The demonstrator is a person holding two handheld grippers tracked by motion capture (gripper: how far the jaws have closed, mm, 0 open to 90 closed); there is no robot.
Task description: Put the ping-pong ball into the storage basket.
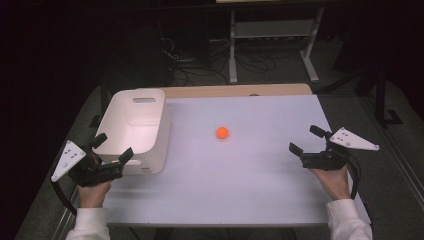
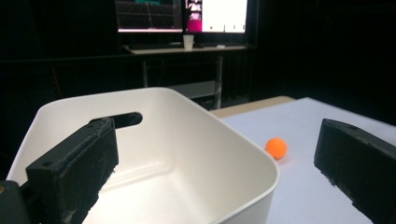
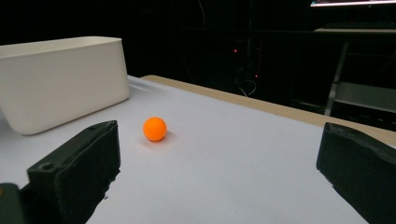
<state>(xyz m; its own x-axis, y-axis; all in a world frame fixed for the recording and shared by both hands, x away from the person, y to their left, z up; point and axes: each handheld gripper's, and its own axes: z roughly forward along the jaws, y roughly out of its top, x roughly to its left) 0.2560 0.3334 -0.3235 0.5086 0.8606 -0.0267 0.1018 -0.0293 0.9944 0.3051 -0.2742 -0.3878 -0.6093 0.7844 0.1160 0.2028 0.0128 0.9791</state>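
While both tools are held low at the near corners of the white table [image 1: 240, 175], nothing is gripped by either. The left gripper [image 1: 113, 148] is seen with its jaws spread wide and empty; the near wall of the white bin [image 1: 145, 127] lies between and just ahead of them, the left jaw standing over the bin's hollow and the right jaw outside its rim, above the table top. Whether the jaws touch the rim cannot be told. Past the right jaw of that gripper, beyond the bin's corner, the orange ball [image 1: 222, 132] is seen resting on the table.

The right gripper [image 1: 304, 140] is likewise released, its jaws parted and bare. In the right gripper view the ball [image 3: 154, 129] is found ahead of the jaws, well apart from them and nearer the left jaw than the right one; it lies on the open surface with a small shadow under it. Farther off, beyond the left jaw, the bin [image 3: 65, 79] is seen standing upright, clear of the ball. A handle slot [image 2: 122, 120] is cut in the bin's far wall, just above the left jaw in the left gripper view.
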